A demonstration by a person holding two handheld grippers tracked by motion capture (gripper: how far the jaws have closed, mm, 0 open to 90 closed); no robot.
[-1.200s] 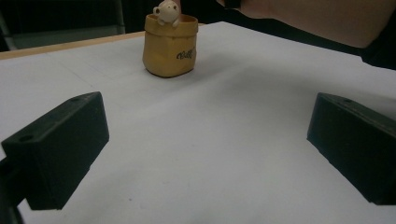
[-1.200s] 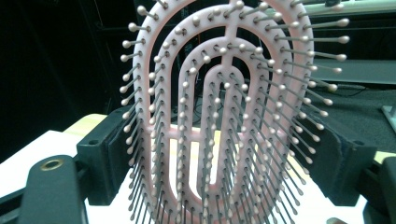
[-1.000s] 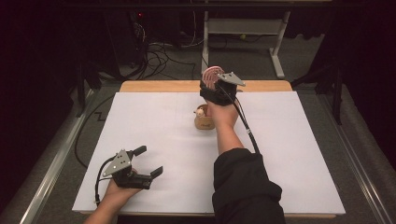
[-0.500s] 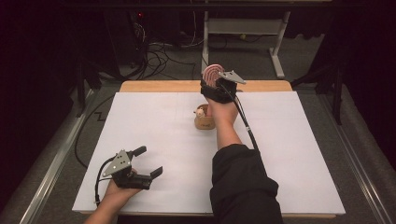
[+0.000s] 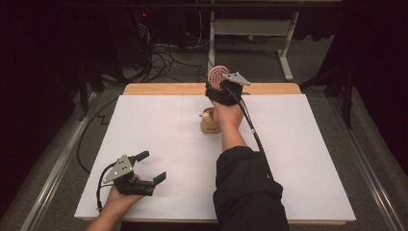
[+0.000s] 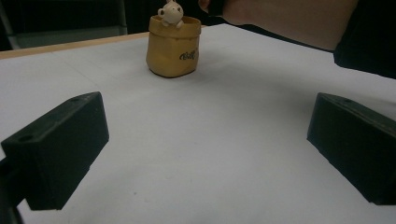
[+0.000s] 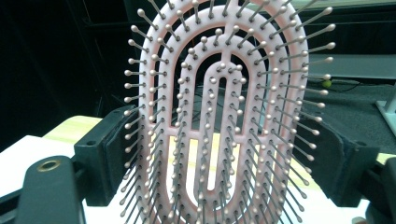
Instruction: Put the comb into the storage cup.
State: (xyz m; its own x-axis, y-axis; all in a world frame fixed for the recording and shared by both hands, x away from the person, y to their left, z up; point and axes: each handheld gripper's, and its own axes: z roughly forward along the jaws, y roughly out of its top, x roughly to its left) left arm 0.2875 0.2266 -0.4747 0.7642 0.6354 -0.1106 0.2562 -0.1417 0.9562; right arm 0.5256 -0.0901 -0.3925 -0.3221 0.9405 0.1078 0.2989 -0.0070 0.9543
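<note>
My right gripper [image 5: 219,84] is raised over the far edge of the table, shut on a pink oval hairbrush [image 5: 217,74]. In the right gripper view the hairbrush [image 7: 224,116] stands upright between the two jaws with its bristles facing the camera, and my right gripper [image 7: 224,158] clasps its sides. A small tan pouch [image 5: 210,125] with a little bear figure [image 6: 171,11] poking out of it stands on the white table top, just beside the right wrist. Near the front left, my left gripper [image 5: 151,166] rests open with nothing in it; its view looks across the table at the pouch [image 6: 173,46].
The white sheet [image 5: 298,159] covers the table, with a wooden strip [image 5: 163,89] along its far edge. The right forearm and dark sleeve [image 5: 245,187] lie across the middle. Cables and a white frame [image 5: 250,26] sit on the floor beyond the table.
</note>
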